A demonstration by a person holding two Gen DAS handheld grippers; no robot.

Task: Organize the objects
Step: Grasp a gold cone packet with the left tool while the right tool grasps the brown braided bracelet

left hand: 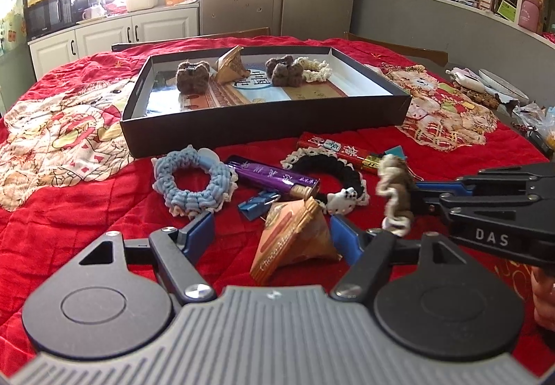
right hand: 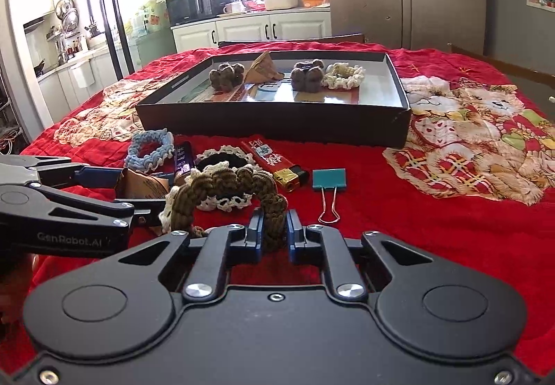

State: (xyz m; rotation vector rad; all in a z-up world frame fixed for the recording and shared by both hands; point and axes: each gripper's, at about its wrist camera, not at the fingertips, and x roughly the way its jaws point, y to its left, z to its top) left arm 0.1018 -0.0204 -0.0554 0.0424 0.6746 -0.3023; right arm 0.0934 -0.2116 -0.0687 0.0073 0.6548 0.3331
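The right gripper (right hand: 274, 232) is clamped on a brown and cream crocheted scrunchie (right hand: 229, 187), its blue pads pinching one side of the loop, which arches up and to the left over the red quilted cloth (right hand: 399, 229). In the left wrist view the same scrunchie hangs from the tips of the right tool, whose black body bears the white letters "DAS". The left gripper (left hand: 272, 236) stands wide apart, one blue pad on either side of a tan pyramid-shaped packet (left hand: 295, 242) without pressing it; curved lettering on the packet appears to read "Chocolate", though it is partly blurred. The right wrist view shows "GenRobot.AI" printed on the left tool's side. Near the packet lie a blue scrunchie (left hand: 192, 182), a purple lighter (left hand: 274, 178) with pale characters too small to read, a black and cream scrunchie (left hand: 329, 177) with a small white charm, and a red lighter (right hand: 272, 159) with white characters. A teal binder clip (right hand: 329, 181) lies just right of the red lighter. Beyond them sits a shallow black box (left hand: 263, 131) holding two brown scrunchies, a cream one and another tan packet.
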